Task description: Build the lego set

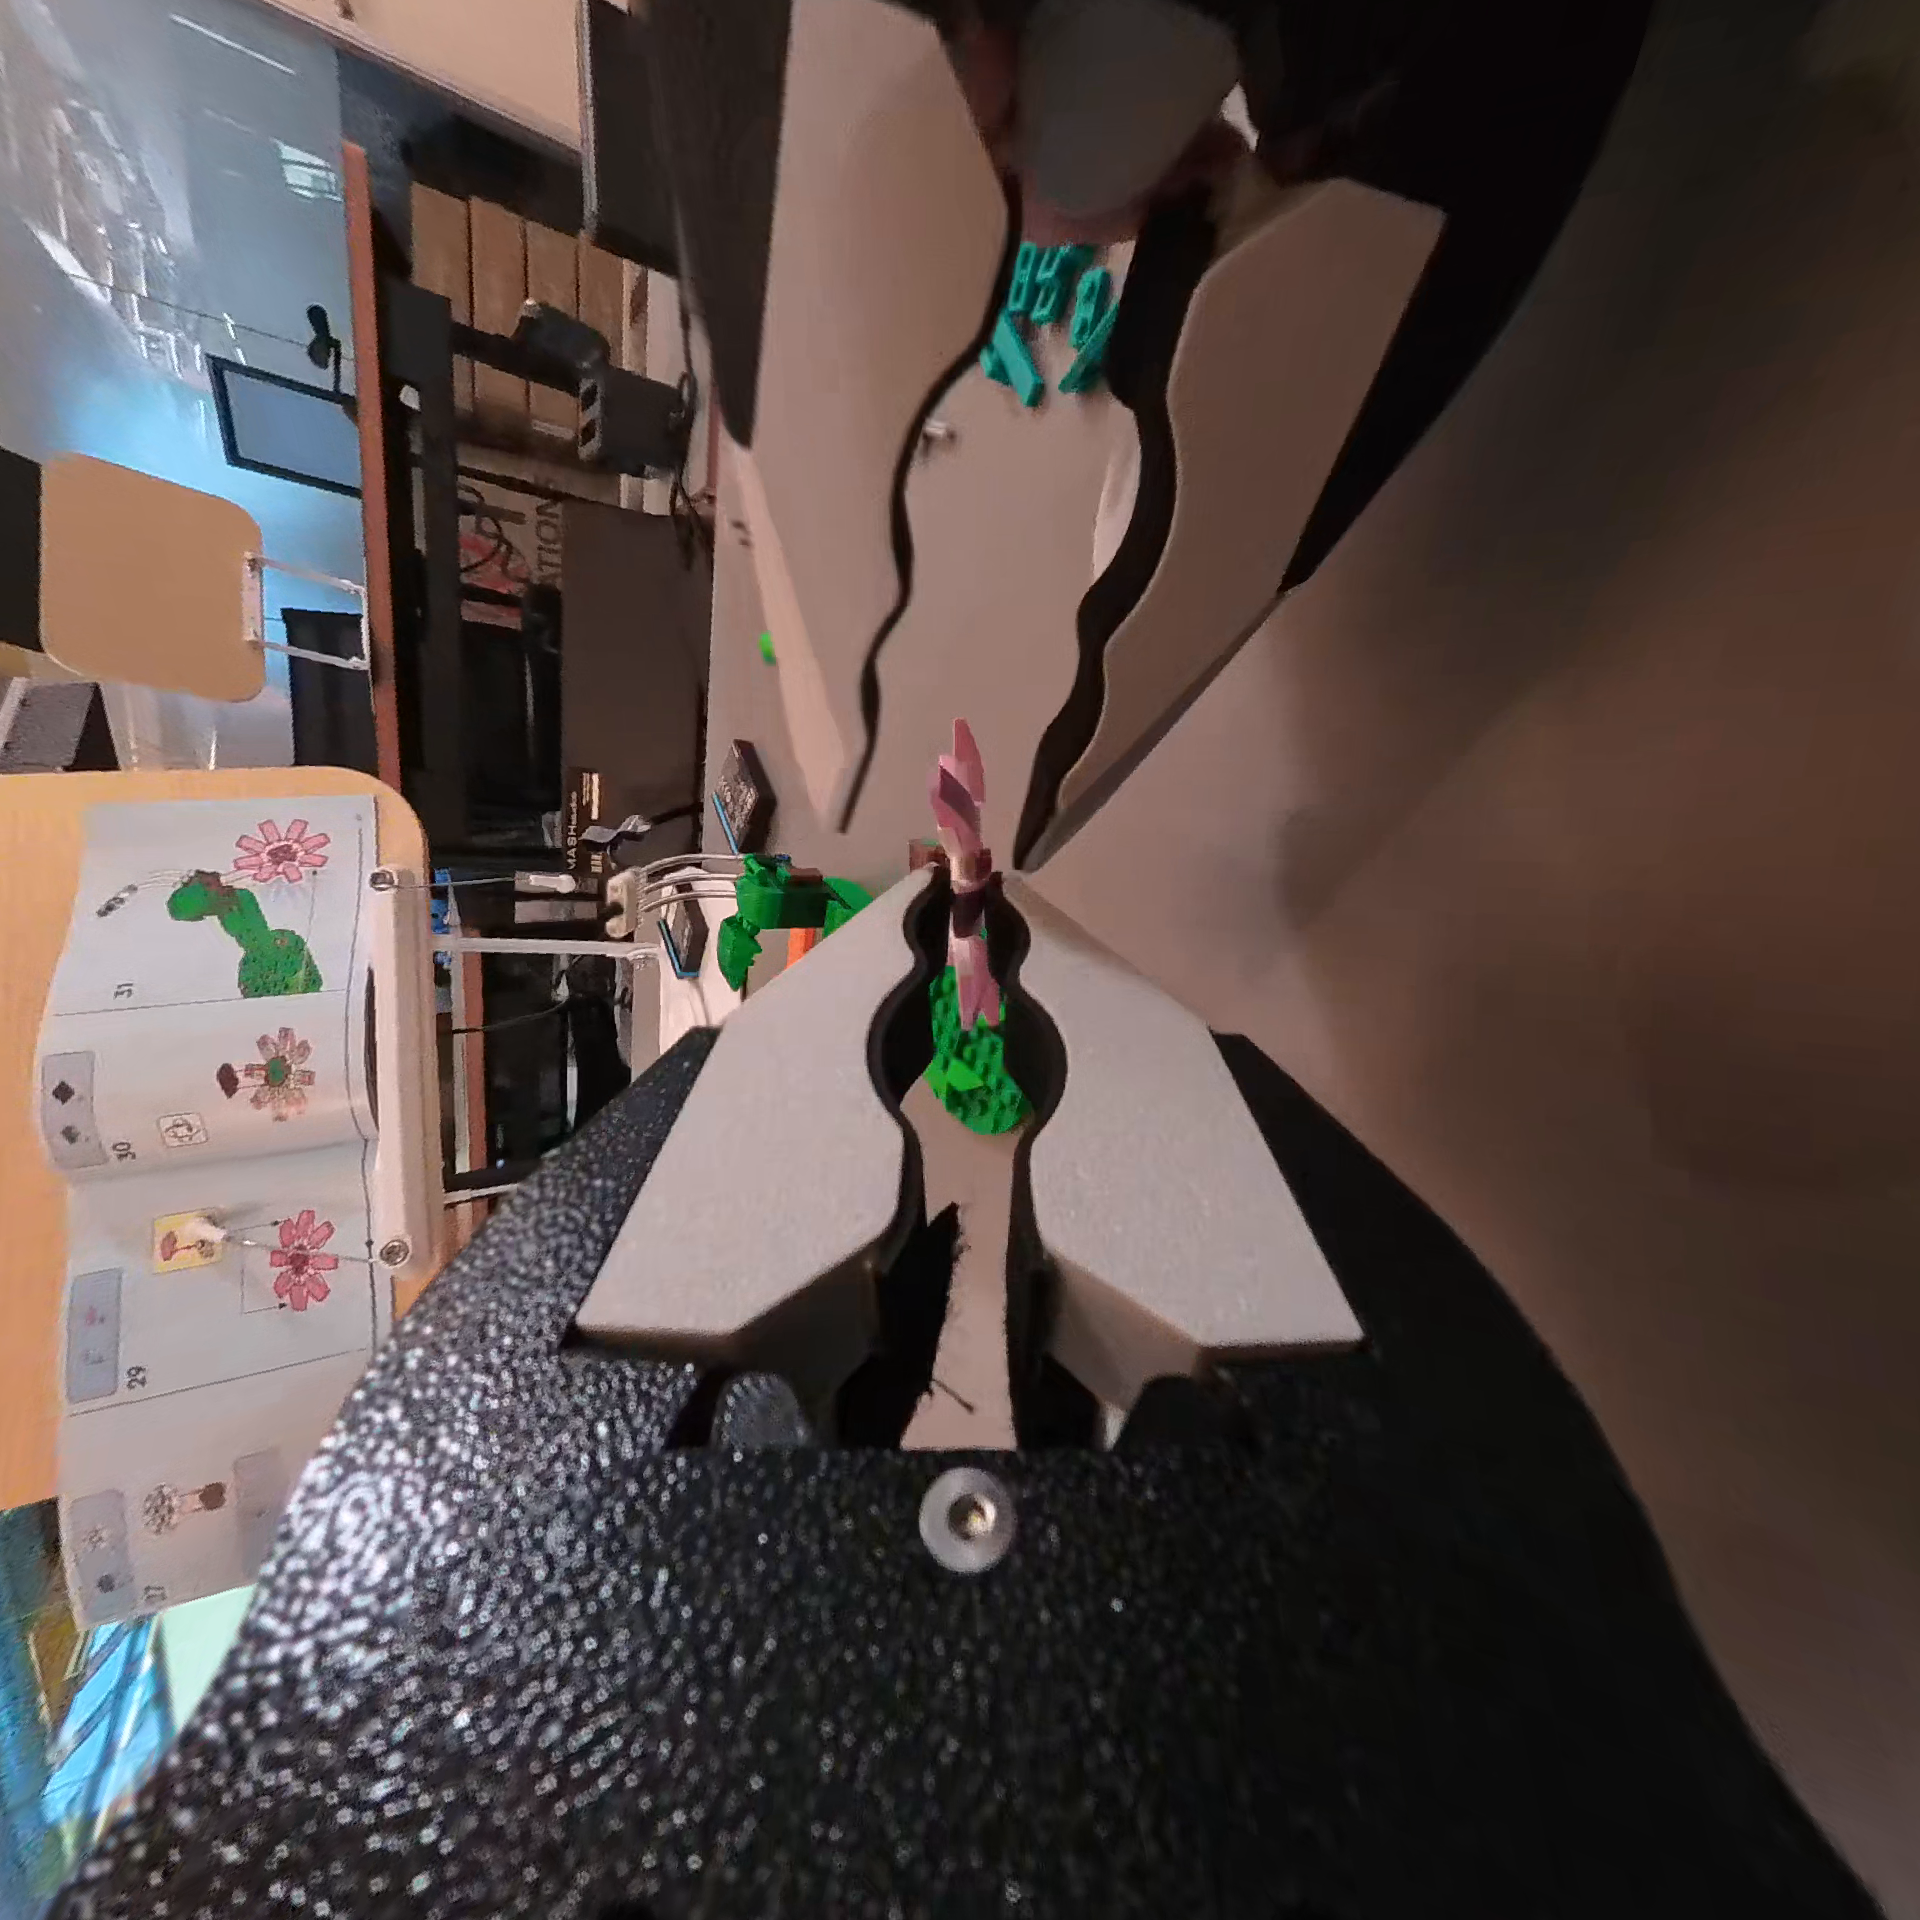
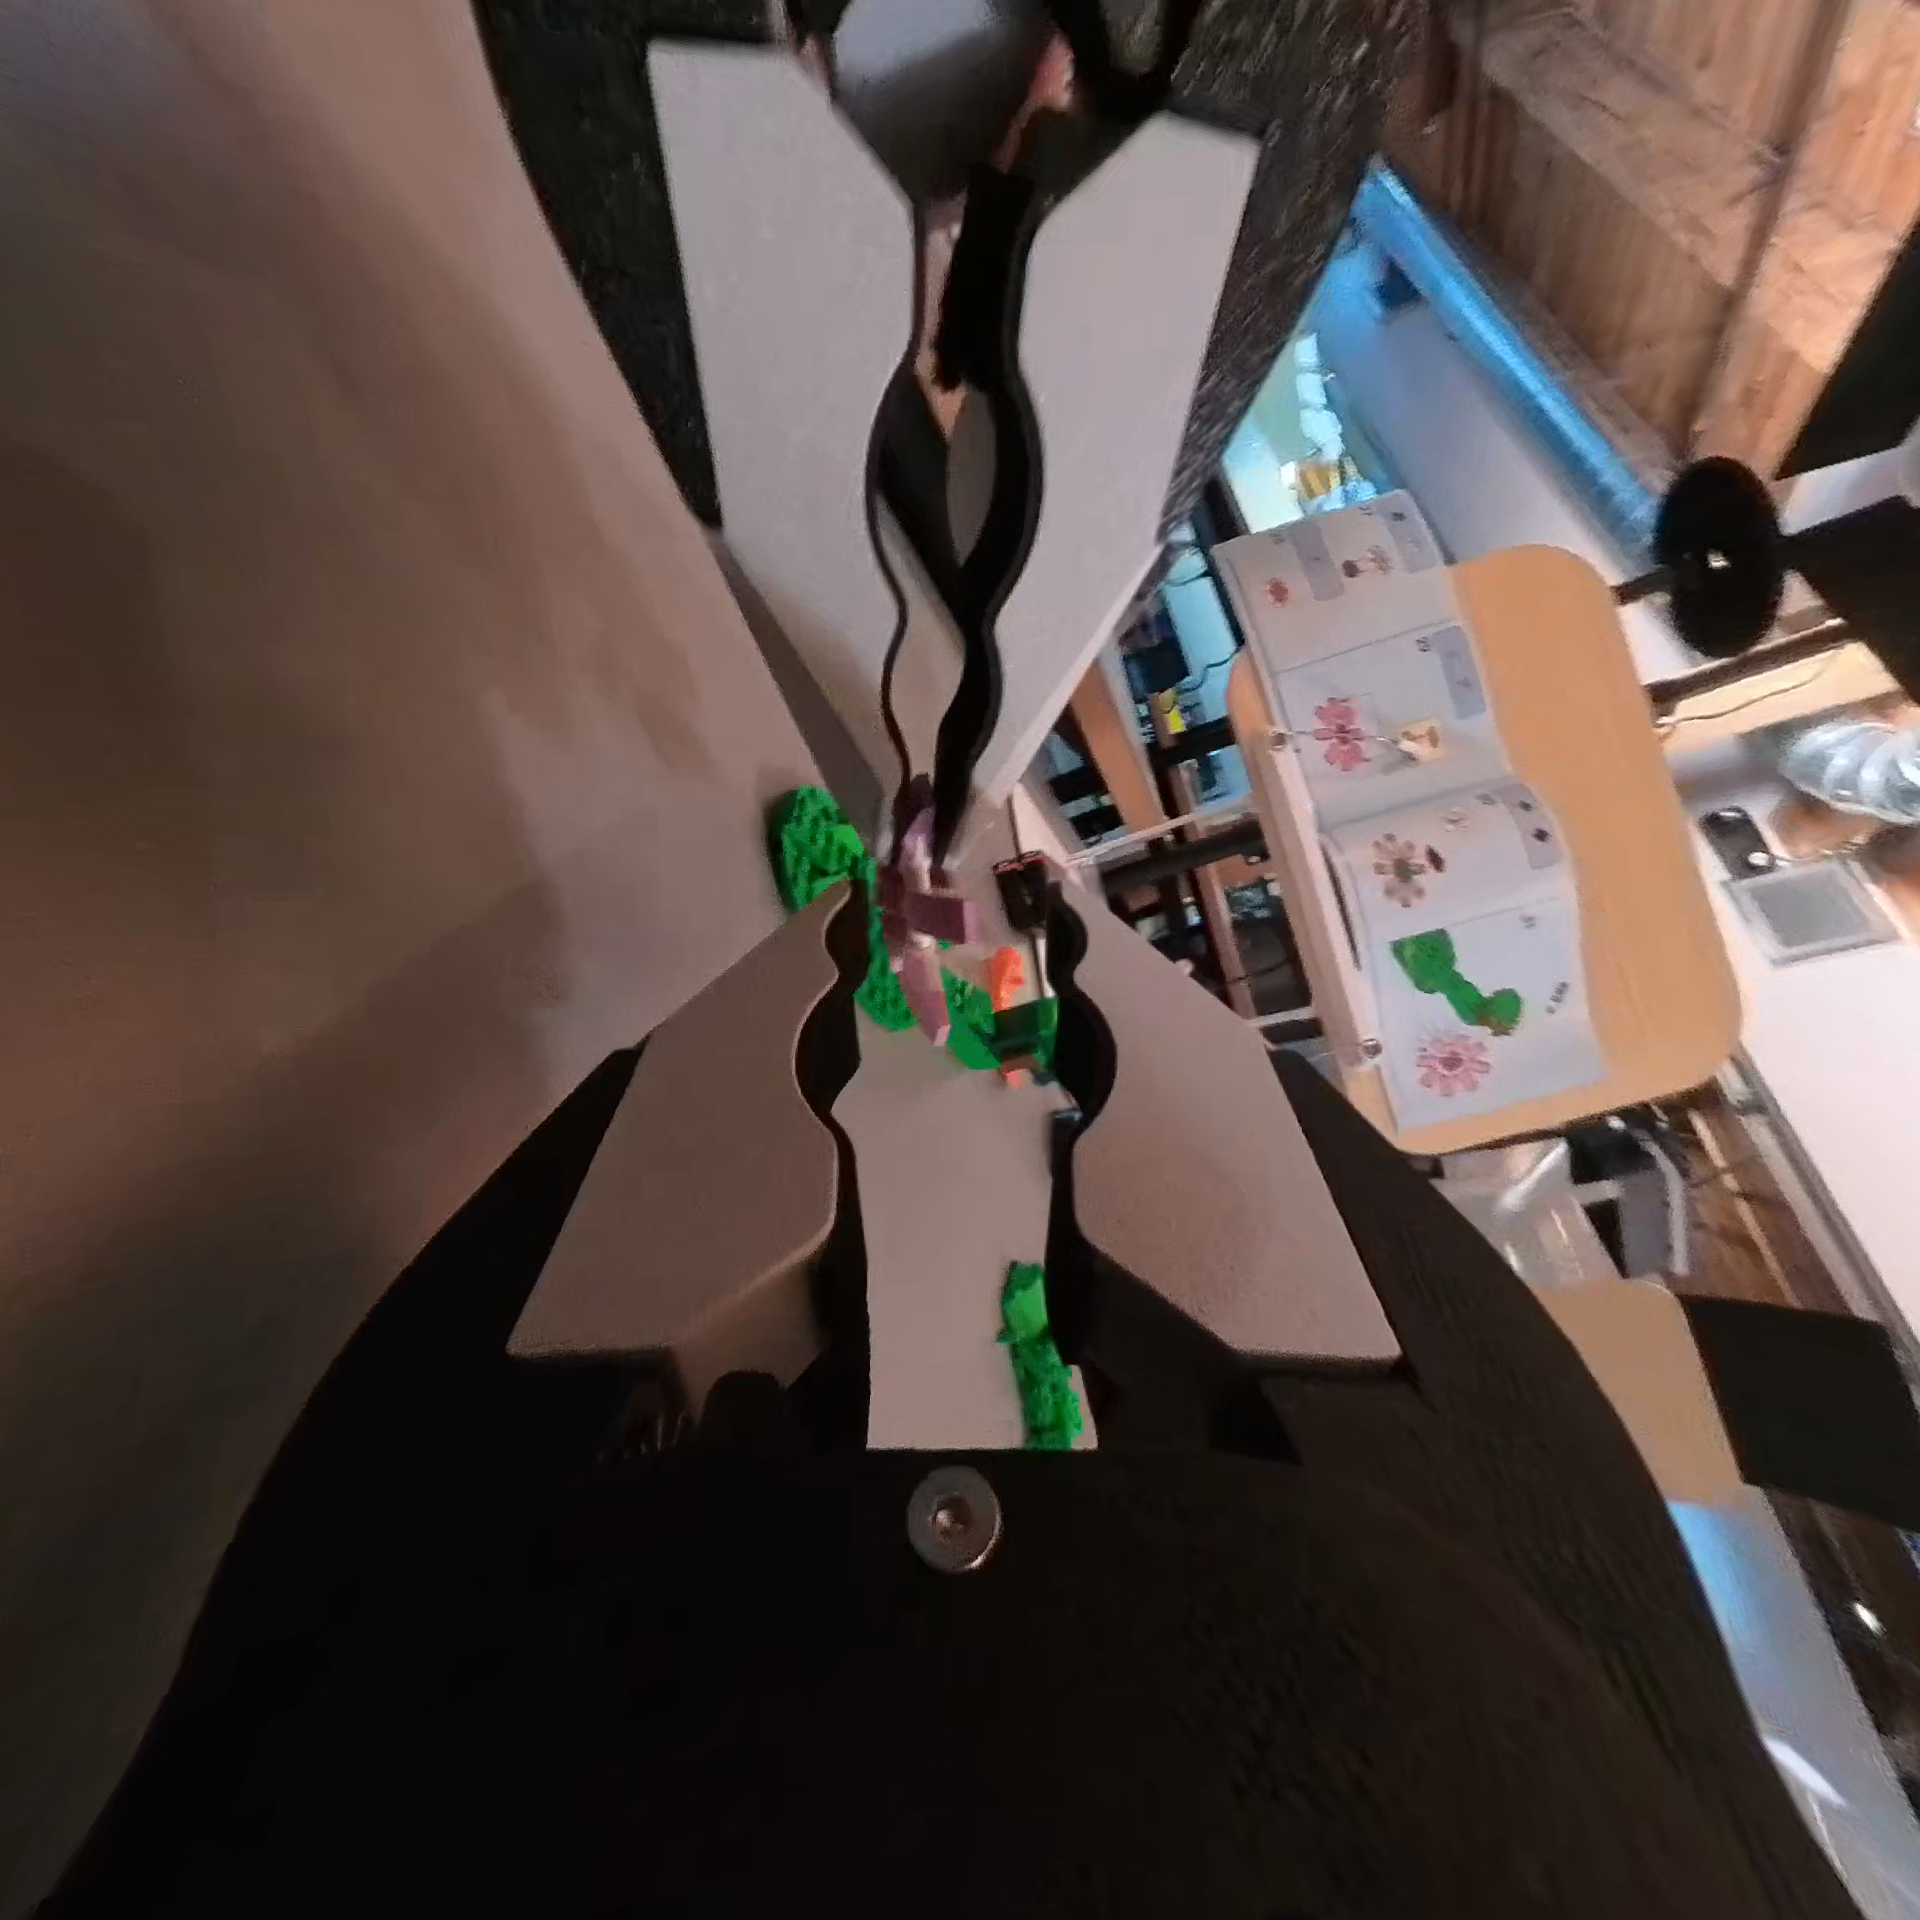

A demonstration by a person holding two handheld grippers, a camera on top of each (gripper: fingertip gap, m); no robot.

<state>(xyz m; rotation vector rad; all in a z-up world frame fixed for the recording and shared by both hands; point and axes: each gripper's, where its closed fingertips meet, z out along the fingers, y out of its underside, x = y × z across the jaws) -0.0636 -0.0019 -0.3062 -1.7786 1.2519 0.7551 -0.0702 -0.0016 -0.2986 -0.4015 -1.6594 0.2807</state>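
Note:
My left gripper is shut on the stem of a pink lego flower, held above the table. Its petals stick out past the fingertips. My right gripper comes from the opposite side, open, with its two fingers on either side of the petals. In the right wrist view my right gripper is open around the pink flower, and the left gripper pinches it from above. A green round studded plate lies on the table behind the flower and also shows in the right wrist view.
An open instruction booklet stands on a wooden holder, also in the right wrist view. A green plant build and an orange piece sit nearby. Teal bricks lie farther off. A loose green piece lies near my right gripper.

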